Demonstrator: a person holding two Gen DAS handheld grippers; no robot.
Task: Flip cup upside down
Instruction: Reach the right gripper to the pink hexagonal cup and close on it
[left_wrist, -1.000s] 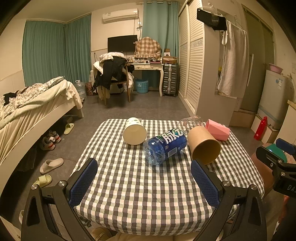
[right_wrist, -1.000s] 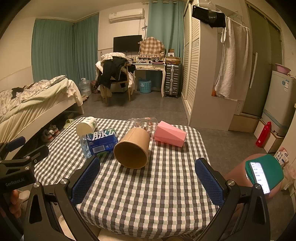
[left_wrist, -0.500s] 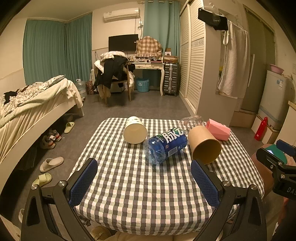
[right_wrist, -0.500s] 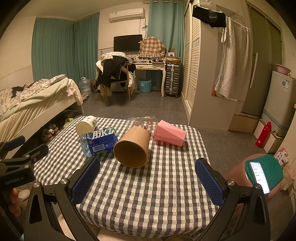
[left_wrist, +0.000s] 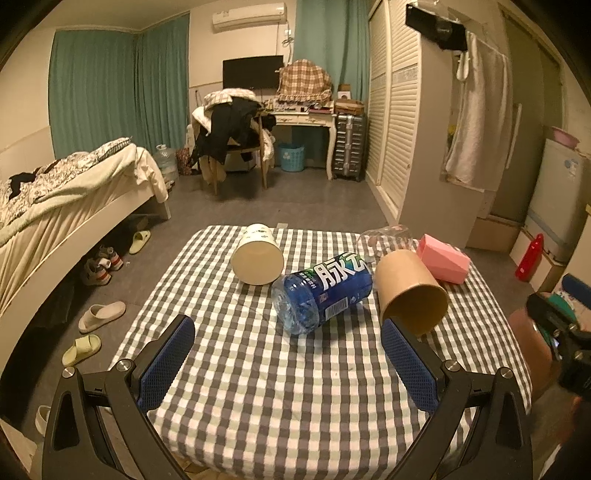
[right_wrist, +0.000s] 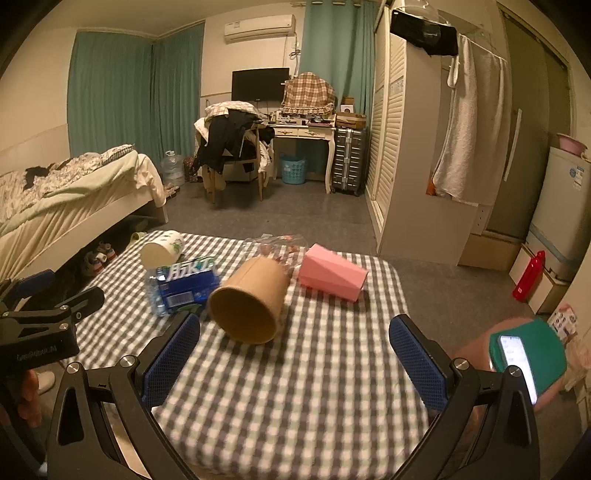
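both tongs are held wide apart and empty, the left gripper (left_wrist: 288, 360) and the right gripper (right_wrist: 295, 352) hovering over the near edge of the grey-and-white checked cloth table (right_wrist: 295, 398). the brown cardboard cup (right_wrist: 247, 301) is seen lying on its side, mouth toward the cameras, beside the blue-labelled plastic water bottle (left_wrist: 323, 291); a white paper cup (left_wrist: 258, 254) is also tipped over. nothing is grasped yet; the whole flip is judged still to be done.
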